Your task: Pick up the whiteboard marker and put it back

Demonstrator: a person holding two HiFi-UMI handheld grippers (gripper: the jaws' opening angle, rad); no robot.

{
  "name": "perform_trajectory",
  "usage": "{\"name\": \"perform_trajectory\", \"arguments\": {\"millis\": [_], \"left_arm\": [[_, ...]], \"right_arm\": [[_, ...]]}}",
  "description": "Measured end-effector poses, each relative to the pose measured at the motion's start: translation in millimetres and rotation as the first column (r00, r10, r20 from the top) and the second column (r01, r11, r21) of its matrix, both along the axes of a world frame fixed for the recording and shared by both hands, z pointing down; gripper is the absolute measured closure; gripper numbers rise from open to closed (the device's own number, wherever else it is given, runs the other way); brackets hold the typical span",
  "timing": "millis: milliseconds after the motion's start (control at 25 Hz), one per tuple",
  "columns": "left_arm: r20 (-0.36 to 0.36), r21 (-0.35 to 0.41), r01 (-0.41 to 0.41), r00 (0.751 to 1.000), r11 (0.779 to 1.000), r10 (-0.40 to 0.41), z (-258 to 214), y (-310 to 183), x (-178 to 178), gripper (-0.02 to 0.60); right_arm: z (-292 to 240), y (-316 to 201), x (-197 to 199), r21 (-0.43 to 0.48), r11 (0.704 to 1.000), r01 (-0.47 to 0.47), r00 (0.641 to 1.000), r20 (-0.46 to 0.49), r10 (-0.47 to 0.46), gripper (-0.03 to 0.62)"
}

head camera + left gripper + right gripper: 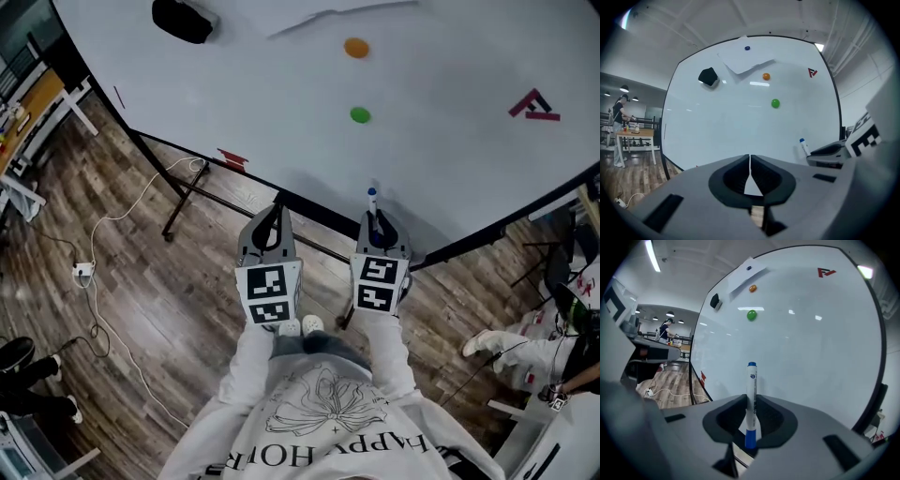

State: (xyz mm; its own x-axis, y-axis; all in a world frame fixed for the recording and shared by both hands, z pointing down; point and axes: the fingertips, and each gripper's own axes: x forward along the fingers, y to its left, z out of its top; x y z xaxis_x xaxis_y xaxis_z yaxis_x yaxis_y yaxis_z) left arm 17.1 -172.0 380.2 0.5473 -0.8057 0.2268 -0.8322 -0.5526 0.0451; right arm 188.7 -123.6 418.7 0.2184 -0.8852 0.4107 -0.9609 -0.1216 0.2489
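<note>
Sweatshirt (319,417) reads "HAPPY"; whiteboard (450,169) bears red "F" logo (534,106)

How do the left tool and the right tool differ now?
The left tool is empty; the right tool grips the whiteboard marker. The left tool's jaws meet; the right tool's stand apart around that marker. Both face the whiteboard.

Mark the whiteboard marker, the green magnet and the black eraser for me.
whiteboard marker (751,392): right gripper view, on its white barrel.
green magnet (360,115): head view, centre of the disc.
black eraser (183,19): head view, middle of its body.
</note>
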Motion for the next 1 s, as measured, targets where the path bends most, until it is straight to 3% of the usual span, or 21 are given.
{"name": "perform_trajectory", "arguments": {"millis": [120, 320, 600, 1000], "left_arm": [[-0.001, 0.012, -0.031, 1.000, 0.999, 0.031, -7.1, 11.4, 19.7, 0.571], [-0.006, 0.030, -0.130, 0.992, 0.991, 0.130, -15.2, 31.5, 65.3, 0.571], [0.001, 0.030, -0.216, 0.976, 0.976, 0.216, -14.2, 49.3, 115.3, 0.571], [0.022, 0.010, -0.262, 0.965, 0.965, 0.261, -2.7, 56.2, 149.0, 0.571]], "right_arm": [[-14.2, 16.1, 16.9, 0.050, 0.998, -0.030, 0.998, 0.050, 0.028, 0.531], [-32.8, 52.7, 63.3, 0.117, 0.983, -0.139, 0.990, 0.047, 0.134, 0.531], [-32.4, 93.5, 121.9, 0.148, 0.951, -0.273, 0.962, 0.071, 0.265, 0.531], [-13.6, 103.9, 148.7, 0.139, 0.941, -0.308, 0.949, 0.108, 0.295, 0.531]]}}
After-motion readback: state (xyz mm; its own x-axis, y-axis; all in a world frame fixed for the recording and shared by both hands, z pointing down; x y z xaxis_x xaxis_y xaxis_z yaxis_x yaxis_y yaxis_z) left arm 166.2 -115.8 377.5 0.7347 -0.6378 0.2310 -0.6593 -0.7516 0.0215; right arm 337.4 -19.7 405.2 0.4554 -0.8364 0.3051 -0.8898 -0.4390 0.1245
